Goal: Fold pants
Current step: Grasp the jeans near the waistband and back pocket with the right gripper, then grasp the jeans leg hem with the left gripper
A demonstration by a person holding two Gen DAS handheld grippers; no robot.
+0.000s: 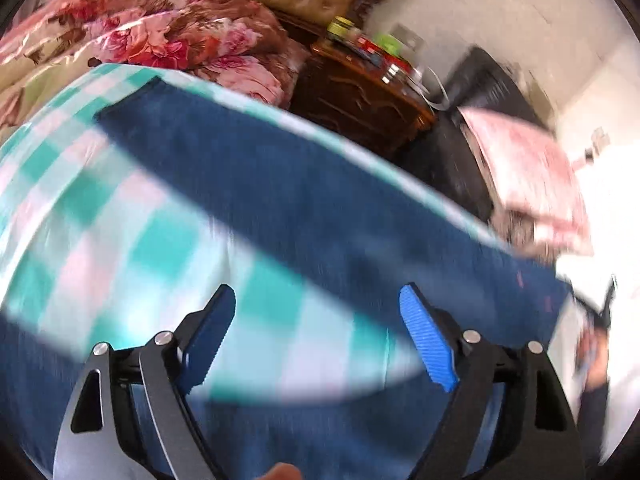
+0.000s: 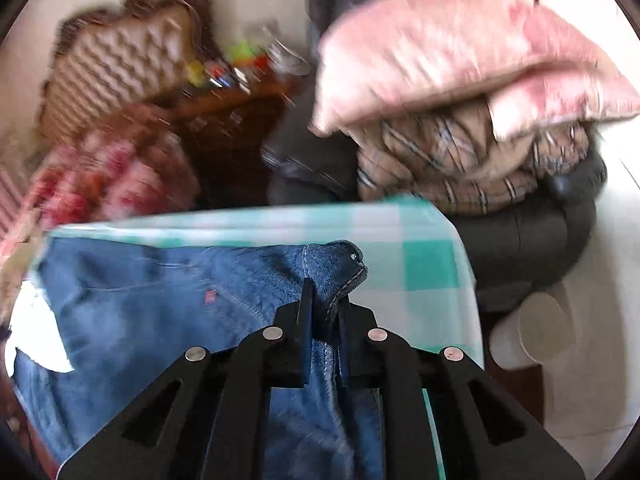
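The jeans (image 2: 168, 320) lie spread on a bed covered by a green and white checked sheet (image 2: 424, 264), filling the lower left of the right wrist view and running as a dark blue band from upper left to right in the left wrist view. The right gripper (image 2: 324, 312), low in the middle of its frame, is clamped on a bunched fold of denim at the stitched edge, probably the waistband corner, so that end can be lifted and carried over for a fold. The left gripper (image 1: 318, 332) stands wide apart at the bottom of its frame with nothing between its blue pads (image 1: 428, 340); only checked sheet shows in the gap, which suggests it is heading for a second hold on the cloth.

Both views are smeared by motion. How much of the jeans is already doubled over is hard to tell. A white patch (image 2: 36, 328) at the left edge of the right view cannot be identified. Beyond the bed sit a pink pillow (image 2: 460, 52) and a wooden nightstand (image 1: 360, 100), its clutter unreadable.
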